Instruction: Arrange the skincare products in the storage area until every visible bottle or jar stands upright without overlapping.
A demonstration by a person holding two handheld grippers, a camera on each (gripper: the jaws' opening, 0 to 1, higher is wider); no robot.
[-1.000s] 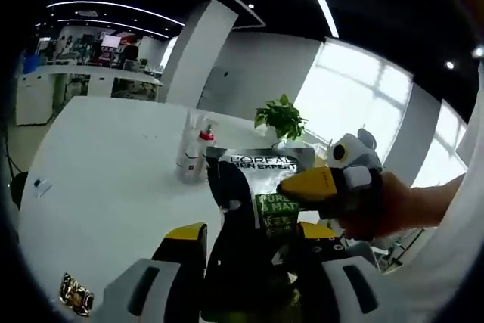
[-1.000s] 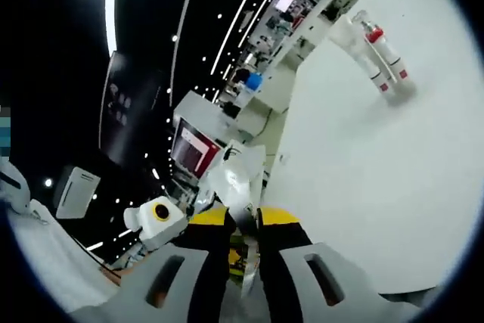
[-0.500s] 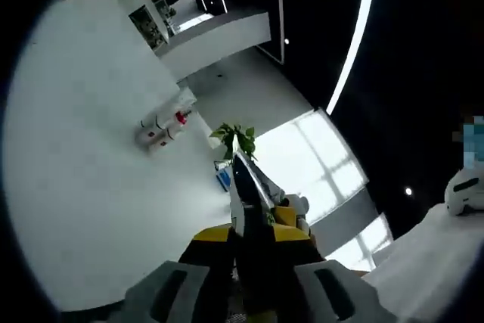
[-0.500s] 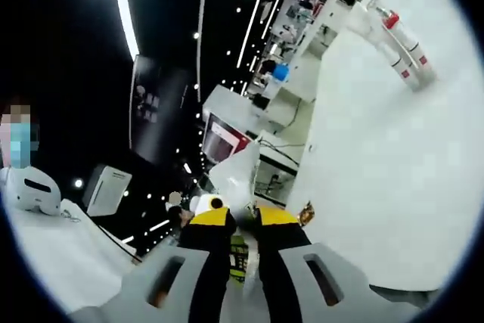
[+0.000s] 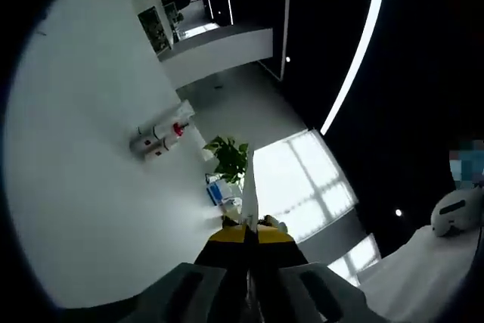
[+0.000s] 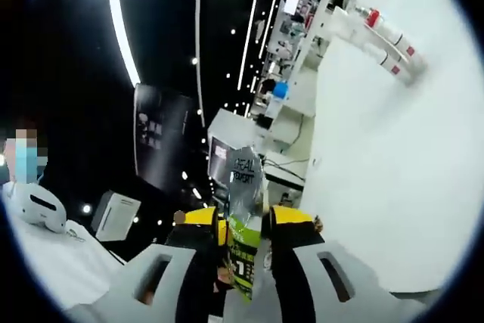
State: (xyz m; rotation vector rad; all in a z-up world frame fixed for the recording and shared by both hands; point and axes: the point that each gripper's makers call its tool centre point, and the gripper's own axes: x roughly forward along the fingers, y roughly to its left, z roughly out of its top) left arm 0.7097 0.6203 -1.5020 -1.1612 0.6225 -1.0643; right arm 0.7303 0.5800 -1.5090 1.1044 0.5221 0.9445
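- Left gripper view: the left hand-held gripper (image 5: 249, 241) is clenched on a thin sachet (image 5: 247, 198), seen edge-on as a pale sliver rising between the yellow-tipped jaws. It is lifted clear of the white worktop (image 5: 83, 187), which is tilted in this view.
- Well away on that worktop stand two slim white spray bottles (image 5: 157, 138) with red collars, touching or nearly so. They appear upright relative to the surface.
- A potted plant (image 5: 229, 158) sits beyond the worktop's far edge, near a bright window.
- Right gripper view: the right hand-held gripper (image 6: 246, 226) also grips the sachet (image 6: 244, 209), here turned face-on. It is a silvery foil pack with dark lettering above and a green band below, so the print is legible here and not in the other view.
- The same two bottles (image 6: 386, 41) show at the upper right on the worktop (image 6: 386, 179).
- Handling, as I judge it: the sachet is light, limp and slick, and it will buckle if pinched hard. It has no base to stand on, so a hold near a sealed edge is safest.
- The bottles look light, rigid and top-heavy. Grasp them at mid-body, not at the spray head.
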